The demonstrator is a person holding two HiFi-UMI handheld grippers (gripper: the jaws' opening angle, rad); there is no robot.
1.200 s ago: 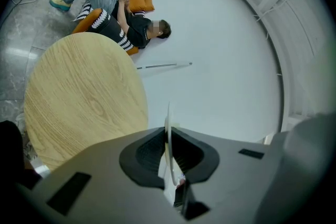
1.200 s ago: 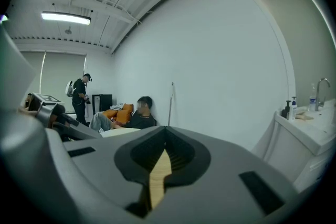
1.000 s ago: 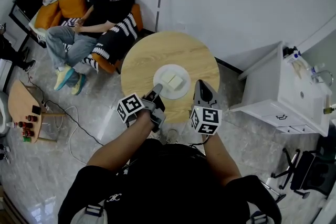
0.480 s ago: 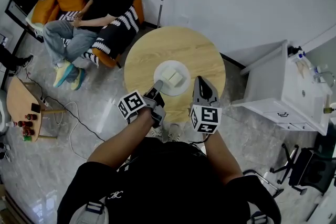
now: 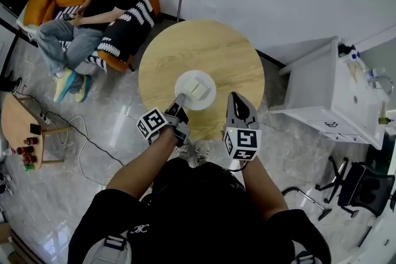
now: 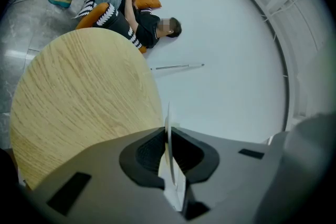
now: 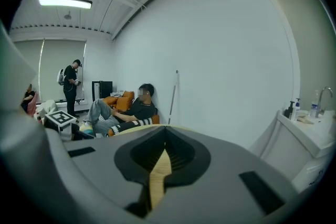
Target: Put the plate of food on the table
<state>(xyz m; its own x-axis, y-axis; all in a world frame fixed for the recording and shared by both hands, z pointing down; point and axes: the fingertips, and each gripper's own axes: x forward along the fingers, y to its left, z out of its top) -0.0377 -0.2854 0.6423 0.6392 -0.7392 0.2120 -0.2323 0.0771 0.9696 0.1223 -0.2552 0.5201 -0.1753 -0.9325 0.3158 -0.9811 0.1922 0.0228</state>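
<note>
1. The left hand-held gripper (image 5: 179, 102) is clamped on the near rim of the round white plate (image 5: 209, 94). The left gripper view shows that thin rim edge-on, pinched between the pads.
2. The plate carries some pale food pieces (image 5: 197, 88) and sits straight ahead of that gripper, over the middle of the round light-wood table (image 5: 185, 52).
3. The right hand-held gripper (image 5: 236, 100) has its jaws practically together with nothing in them. It hovers just off the plate's right side, not touching it.
4. Progress-wise it looks nearly done, since the plate is over the table. I can't tell if it's actually resting on the wood yet. What's left is to settle it if needed, let go and back off.
</note>
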